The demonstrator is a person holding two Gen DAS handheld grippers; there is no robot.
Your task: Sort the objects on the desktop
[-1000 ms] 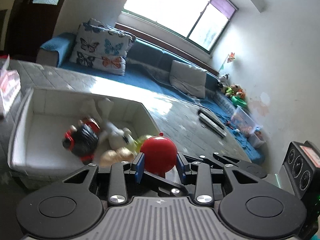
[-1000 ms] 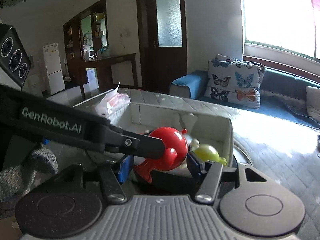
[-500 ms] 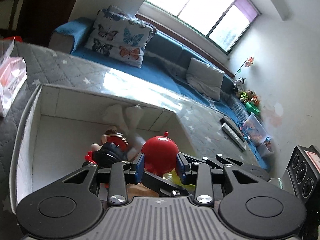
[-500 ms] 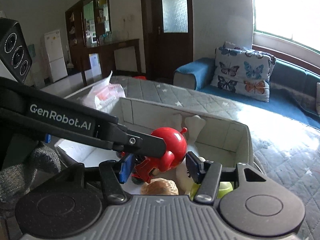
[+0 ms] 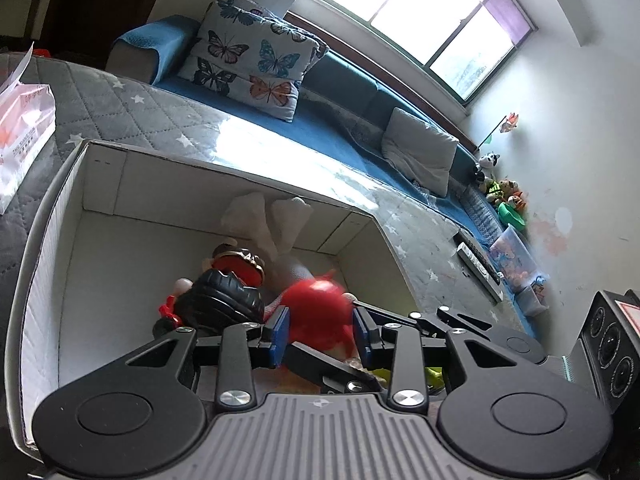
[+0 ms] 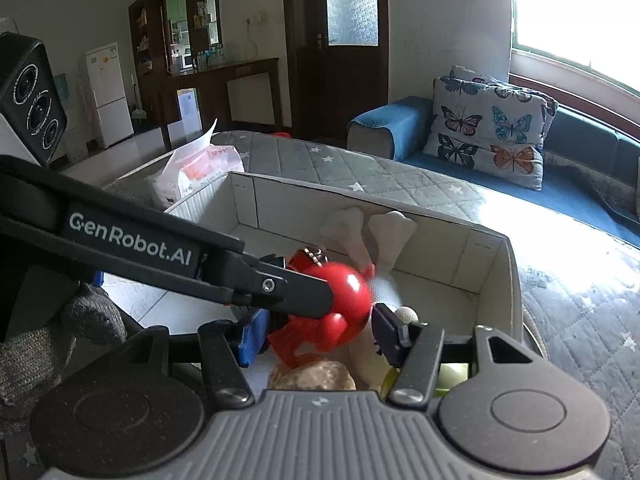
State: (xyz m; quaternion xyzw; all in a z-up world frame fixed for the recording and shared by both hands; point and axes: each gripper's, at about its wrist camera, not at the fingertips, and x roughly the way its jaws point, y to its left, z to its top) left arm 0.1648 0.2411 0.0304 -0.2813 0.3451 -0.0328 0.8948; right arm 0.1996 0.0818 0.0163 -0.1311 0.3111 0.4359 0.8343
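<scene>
A red round toy [image 5: 316, 314] sits blurred between the fingers of my left gripper [image 5: 320, 330], low inside the white cardboard box [image 5: 52, 216]; the jaws look slightly apart from it. In the right wrist view the same red toy [image 6: 340, 304] is at the tip of the left gripper's finger. My right gripper [image 6: 316, 334] is open over the box's near edge, holding nothing. The box [image 6: 492, 264] also holds a black and red toy [image 5: 224, 292], a white plush [image 5: 276, 224], a tan toy [image 6: 312, 376] and a yellow-green toy [image 6: 452, 376].
A tissue pack [image 5: 20, 128] lies left of the box on the grey quilted table [image 5: 120, 96]. Remote controls [image 5: 478, 264] lie at the table's far right. A blue sofa with a butterfly cushion [image 5: 252, 68] runs behind the table.
My left gripper has carried the red toy from above the box rim down into the box. The toy now looks blurred and lower between the fingers. The right gripper has moved closer to the box.
</scene>
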